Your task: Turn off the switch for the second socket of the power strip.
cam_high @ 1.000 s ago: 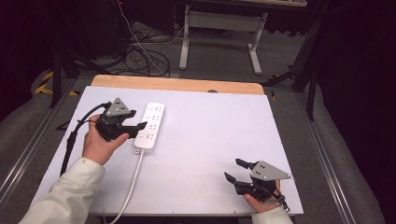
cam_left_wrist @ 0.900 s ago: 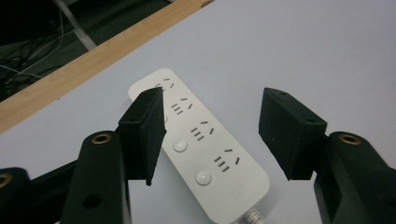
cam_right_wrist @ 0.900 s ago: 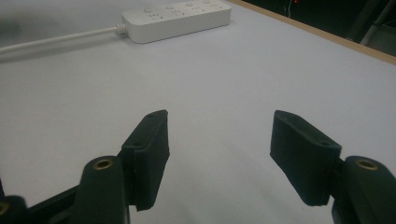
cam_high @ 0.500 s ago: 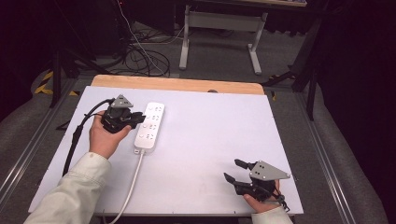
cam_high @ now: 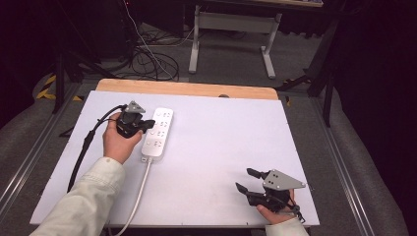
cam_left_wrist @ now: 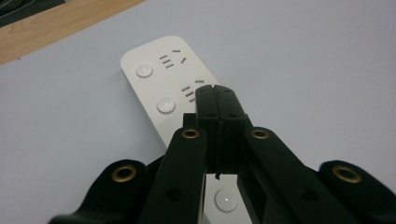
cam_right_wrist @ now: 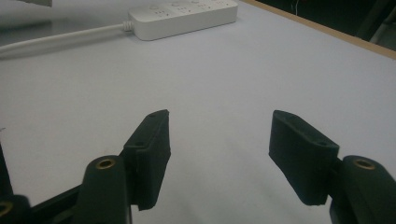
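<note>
My left gripper [cam_high: 143, 125], jaws pressed together with nothing between them, hovers over the white rectangular plastic power strip [cam_high: 158, 132] at ten o'clock on the pale grey table [cam_high: 216, 137]; my right gripper [cam_high: 248, 179] rests at five o'clock, jaws wide apart

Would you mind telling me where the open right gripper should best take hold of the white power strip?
Probably across the power strip body's narrow width, coming from above. It lies flat and long on the table, so only the long side edges fit between the right gripper jaws; its cable leaves the near end.
</note>
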`<state>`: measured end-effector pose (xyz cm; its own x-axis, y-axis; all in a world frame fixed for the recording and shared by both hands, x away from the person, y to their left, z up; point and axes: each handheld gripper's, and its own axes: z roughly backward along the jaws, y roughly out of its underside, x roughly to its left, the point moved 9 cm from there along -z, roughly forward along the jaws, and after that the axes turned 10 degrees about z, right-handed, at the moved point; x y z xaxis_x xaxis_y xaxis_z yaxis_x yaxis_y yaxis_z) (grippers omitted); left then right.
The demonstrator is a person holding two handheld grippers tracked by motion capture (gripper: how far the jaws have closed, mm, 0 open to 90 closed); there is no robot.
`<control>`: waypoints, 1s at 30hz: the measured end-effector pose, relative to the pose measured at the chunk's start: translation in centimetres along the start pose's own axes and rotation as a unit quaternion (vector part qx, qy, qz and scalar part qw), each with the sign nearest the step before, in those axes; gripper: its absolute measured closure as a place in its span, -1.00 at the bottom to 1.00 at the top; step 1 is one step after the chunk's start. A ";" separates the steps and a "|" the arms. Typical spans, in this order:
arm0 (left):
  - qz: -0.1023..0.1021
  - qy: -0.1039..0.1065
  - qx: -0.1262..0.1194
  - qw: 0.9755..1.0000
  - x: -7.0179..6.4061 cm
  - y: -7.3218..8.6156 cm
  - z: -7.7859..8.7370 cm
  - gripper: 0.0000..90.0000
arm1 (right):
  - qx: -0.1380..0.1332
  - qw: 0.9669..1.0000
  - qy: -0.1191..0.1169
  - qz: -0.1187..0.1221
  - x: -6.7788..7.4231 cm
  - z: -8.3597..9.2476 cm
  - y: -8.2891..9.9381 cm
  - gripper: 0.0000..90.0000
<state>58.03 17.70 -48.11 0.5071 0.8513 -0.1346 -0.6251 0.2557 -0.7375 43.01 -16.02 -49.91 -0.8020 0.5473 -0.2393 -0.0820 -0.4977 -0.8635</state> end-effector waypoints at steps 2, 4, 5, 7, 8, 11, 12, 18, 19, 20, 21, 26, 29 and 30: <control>0.004 -0.003 0.002 1.000 0.1 0.1 -0.4 1.00 | -0.001 1.000 -0.001 0.000 0.0 0.0 0.0 -0.14; 0.007 -0.007 0.005 1.000 0.2 0.2 -0.7 1.00 | -0.001 1.000 -0.001 -0.002 0.1 0.1 0.0 -0.14; 0.006 -0.009 0.006 1.000 0.2 0.3 -0.8 1.00 | 0.000 1.000 -0.001 -0.001 0.0 0.1 0.0 -0.14; 0.003 -0.012 0.009 1.000 0.3 0.4 -1.1 1.00 | 0.000 1.000 -0.001 -0.001 0.0 0.1 0.0 -0.14; 0.006 -0.010 0.011 1.000 0.2 0.5 -1.3 1.00 | -0.001 1.000 -0.001 0.000 0.0 0.1 0.0 -0.14; 0.002 -0.020 0.016 1.000 0.3 0.6 -1.6 1.00 | -0.002 1.000 -0.001 0.000 0.0 0.1 0.0 -0.14; 0.006 -0.018 0.019 1.000 0.3 0.7 -1.7 1.00 | -0.002 1.000 -0.002 0.001 0.0 0.1 0.0 -0.14; 0.004 -0.032 0.029 0.999 0.7 1.1 -2.2 1.00 | -0.003 1.000 -0.002 0.001 0.0 0.1 0.0 -0.14; 0.002 -0.035 0.032 0.999 0.8 1.2 -2.2 1.00 | -0.003 1.000 -0.002 0.001 0.0 0.1 0.0 -0.14; 0.002 -0.039 0.033 0.999 0.9 1.3 -2.3 1.00 | -0.003 1.000 -0.002 0.001 0.0 0.1 0.0 -0.14; 0.000 -0.042 0.036 0.998 1.0 1.4 -2.4 1.00 | -0.003 1.000 -0.002 0.001 0.0 0.1 0.0 -0.14; -0.002 -0.050 0.044 0.998 0.9 1.8 -2.9 1.00 | -0.003 1.000 -0.003 0.003 0.1 0.1 0.0 -0.14; -0.006 -0.052 0.047 0.998 1.0 1.9 -3.0 1.00 | -0.003 1.000 -0.003 0.003 0.1 0.1 0.0 -0.14; -0.006 -0.053 0.047 0.997 1.0 1.9 -3.1 1.00 | -0.003 1.000 -0.003 0.003 0.1 0.1 0.0 -0.14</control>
<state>59.15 17.62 -51.66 0.4521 0.8905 -0.0519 -0.6745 0.3032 -0.6732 42.89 -16.05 -49.86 -0.8058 0.5407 -0.2416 -0.0741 -0.4968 -0.8647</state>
